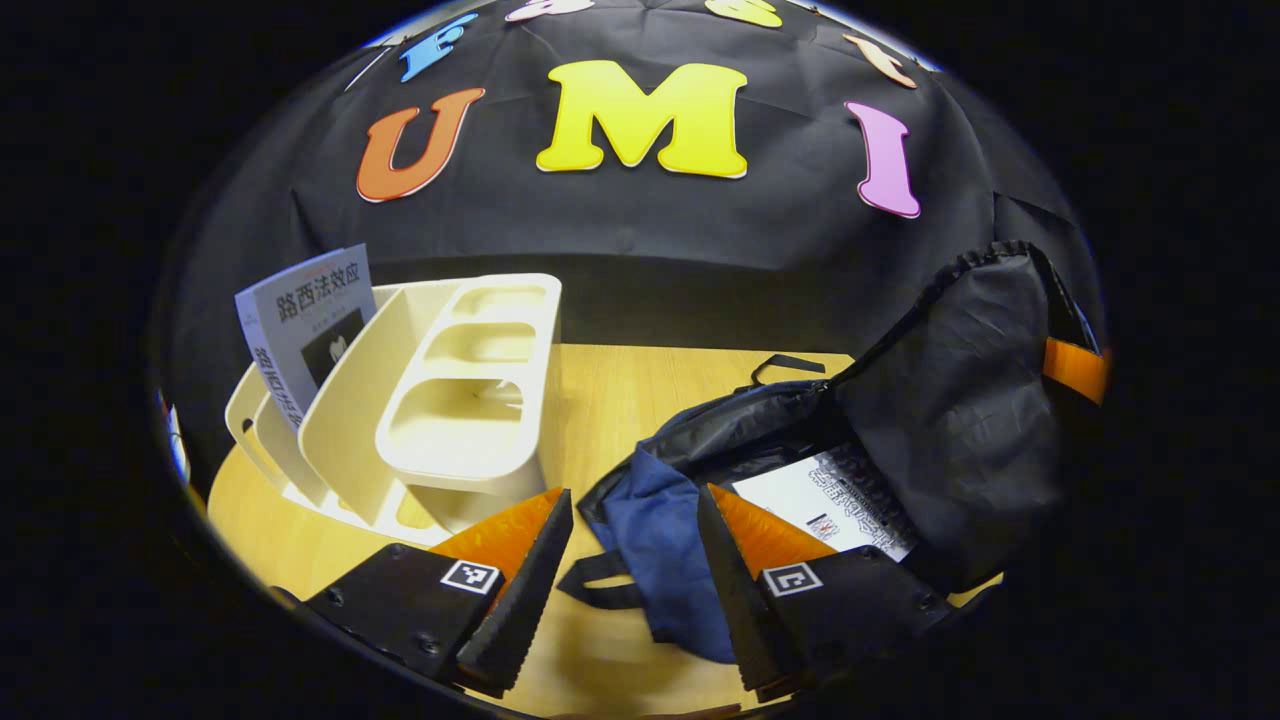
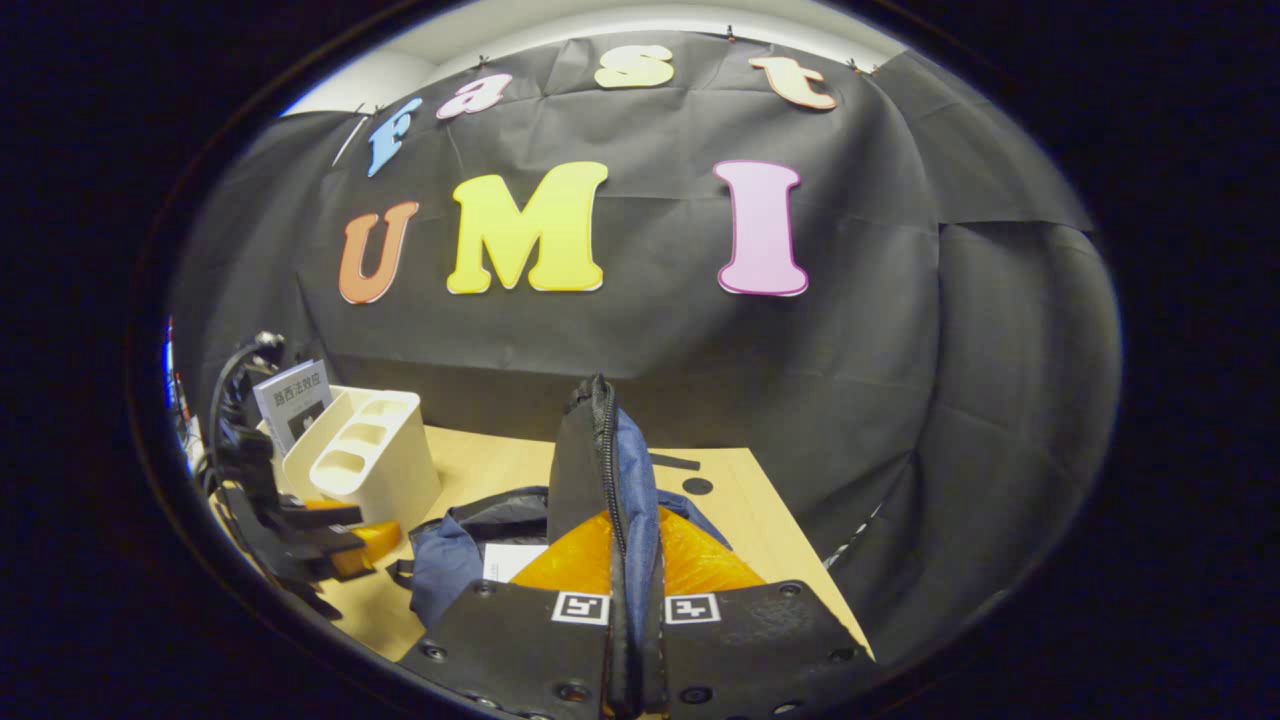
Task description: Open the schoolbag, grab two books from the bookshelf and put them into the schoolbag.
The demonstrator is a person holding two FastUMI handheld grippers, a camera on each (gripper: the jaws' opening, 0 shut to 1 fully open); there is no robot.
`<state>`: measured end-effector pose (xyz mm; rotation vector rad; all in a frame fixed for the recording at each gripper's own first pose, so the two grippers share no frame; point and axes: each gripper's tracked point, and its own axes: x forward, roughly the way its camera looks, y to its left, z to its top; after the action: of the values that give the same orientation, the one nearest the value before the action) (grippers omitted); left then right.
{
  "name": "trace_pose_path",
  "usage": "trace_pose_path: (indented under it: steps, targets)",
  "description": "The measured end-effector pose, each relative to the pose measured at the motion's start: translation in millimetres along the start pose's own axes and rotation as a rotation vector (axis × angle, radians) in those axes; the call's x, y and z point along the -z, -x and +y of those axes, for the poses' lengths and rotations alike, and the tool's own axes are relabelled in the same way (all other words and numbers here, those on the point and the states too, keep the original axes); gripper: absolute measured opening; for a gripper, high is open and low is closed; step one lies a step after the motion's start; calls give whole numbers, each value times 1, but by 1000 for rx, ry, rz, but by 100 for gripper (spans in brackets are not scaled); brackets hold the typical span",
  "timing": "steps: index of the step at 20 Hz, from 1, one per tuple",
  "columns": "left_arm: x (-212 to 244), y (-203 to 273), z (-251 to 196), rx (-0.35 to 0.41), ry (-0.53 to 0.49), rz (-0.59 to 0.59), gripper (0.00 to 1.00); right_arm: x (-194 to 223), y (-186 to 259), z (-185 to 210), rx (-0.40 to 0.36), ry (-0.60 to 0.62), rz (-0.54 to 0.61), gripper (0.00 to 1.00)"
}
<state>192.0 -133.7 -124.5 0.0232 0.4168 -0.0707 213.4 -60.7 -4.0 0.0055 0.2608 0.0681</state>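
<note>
Right gripper view: right gripper (image 2: 634, 640) clamped on schoolbag flap (image 2: 600, 470), lifted. Left gripper (image 1: 632, 560) parted wide, empty, above bag mouth; book (image 1: 835, 500) inside, bookshelf (image 1: 440, 400) left.

Left gripper (image 1: 632, 560), black screwed plates, square coded markers, ridged fingers (image 1: 525, 590)

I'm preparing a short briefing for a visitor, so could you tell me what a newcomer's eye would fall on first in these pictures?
First, the schoolbag lying open on the wooden table, its flap held up by the right gripper, shut on the zipped edge. Inside it lies one book. To the left stands the cream bookshelf with a second book upright in it, and the left gripper hangs open in front of the bag.
</note>
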Motion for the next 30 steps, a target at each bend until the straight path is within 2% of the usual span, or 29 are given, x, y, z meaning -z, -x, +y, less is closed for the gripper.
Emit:
trace_pose_path:
  steps: [1, 2, 5, 7, 10, 12, 13, 16, 19, 22, 28, 30]
  targets:
    - [-5, 8, 10, -3, -11, -8, 80, -3, 2, 3, -6, -1, -11, 2]
    - [-9, 17, 20, -14, -23, -17, 80, -2, 3, 9, -18, 1, -17, 6]
    - [-24, 36, 47, -39, -87, -55, 80, 0, 3, 12, -9, 14, -22, 6]
    - [-39, 46, 65, -65, -109, -92, 84, 2, 3, 15, -4, 18, -20, 6]
    - [-56, 58, 93, -95, -123, -125, 95, 1, 8, 25, -18, 35, -27, 6]
    - [-68, 65, 113, -126, -130, -134, 98, 2, 9, 29, -22, 51, -27, 9]
    - [-80, 67, 122, -134, -118, -158, 98, 2, 10, 32, -28, 57, -31, 6]
    - [-115, 73, 143, -115, -107, -199, 98, 4, 15, 34, -26, 66, -40, 6]
    - [-139, 68, 176, -141, -70, -174, 98, 9, 17, 41, -44, 81, -40, 6]
    - [-155, 56, 218, -216, -43, -131, 98, 11, 18, 42, -51, 84, -43, 6]
    - [-175, 24, 271, -245, 49, -16, 97, 17, 22, 39, -55, 74, -36, 6]
    - [-172, 9, 283, -250, 32, 38, 97, 20, 23, 40, -60, 74, -30, 6]
